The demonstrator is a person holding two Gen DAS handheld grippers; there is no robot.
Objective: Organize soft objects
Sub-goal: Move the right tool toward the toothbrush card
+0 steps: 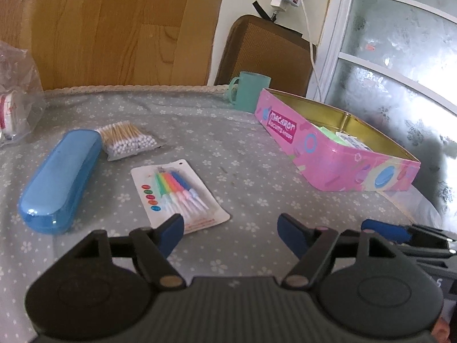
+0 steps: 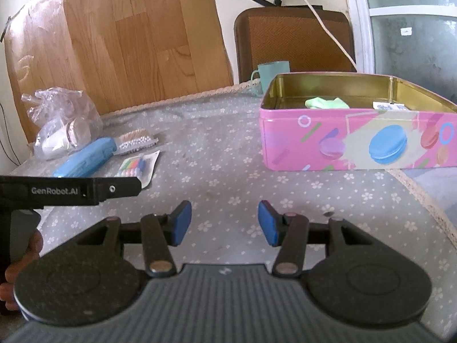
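A pink macaron tin [image 1: 337, 154] [image 2: 354, 140] stands open at the right of the table, with a green soft item [image 2: 327, 103] and a small white packet [image 2: 388, 105] inside. A bag of cotton swabs [image 1: 127, 141] [image 2: 138, 141], a blue case [image 1: 61, 177] [image 2: 85, 158] and a candle pack [image 1: 178, 193] [image 2: 138, 167] lie at the left. My left gripper [image 1: 230, 234] is open and empty, low over the cloth just right of the candle pack. My right gripper [image 2: 224, 223] is open and empty, in front of the tin.
A teal cup [image 1: 250, 91] [image 2: 271, 78] stands behind the tin. A clear plastic bag with white items [image 1: 14, 100] [image 2: 61, 127] sits at the far left. A brown chair back [image 2: 294, 40] and a wooden board [image 2: 120, 37] stand behind the table. The table's right edge [image 2: 422, 194] is near.
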